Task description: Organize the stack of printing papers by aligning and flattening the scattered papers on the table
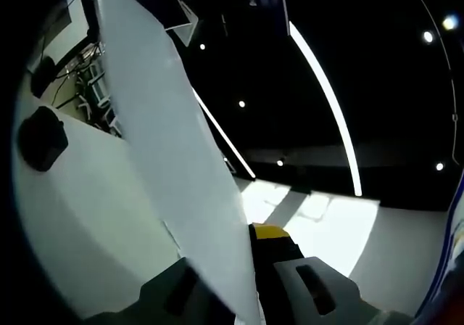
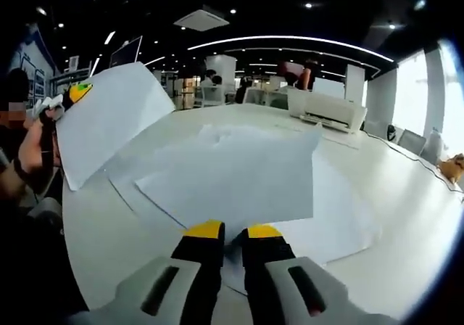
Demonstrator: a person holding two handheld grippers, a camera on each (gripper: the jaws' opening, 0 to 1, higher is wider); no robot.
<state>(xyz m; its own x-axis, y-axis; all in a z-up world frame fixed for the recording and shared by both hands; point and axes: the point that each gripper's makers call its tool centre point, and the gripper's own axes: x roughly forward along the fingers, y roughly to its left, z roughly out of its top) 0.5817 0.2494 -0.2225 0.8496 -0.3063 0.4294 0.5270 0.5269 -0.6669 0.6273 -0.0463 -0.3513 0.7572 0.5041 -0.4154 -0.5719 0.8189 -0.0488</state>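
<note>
Left hand-held gripper (image 1: 243, 267) closed on a single sheet of paper (image 1: 167, 144), jaws pinching its lower edge, the sheet rising edge-on and tilted away from the camera, lifted clear of the white bench (image 1: 80, 223). Same gripper (image 2: 72, 94) seen in the right gripper view at the bench's left side, yellow tip showing above the raised sheet (image 2: 109, 122), held up by a person's hand (image 2: 32, 147). Two dark objects on the bench behind the sheet in the left gripper view, too blurred to name.

Right hand-held gripper (image 2: 225, 232) nearly closed, yellow-tipped jaws (image 2: 204, 229) close together over the near edge of the scattered papers (image 2: 239, 176); a corner of paper seen between them, firm grip hard to confirm. Papers lying loose and overlapping near the front edge of the bench (image 2: 377, 267), fanned at different angles, corners not lined up, the top sheet slightly lifted at its right corner. White printer (image 2: 330, 111) at the far right side of the bench, well apart from the papers. People standing in the background beyond the far edge.
</note>
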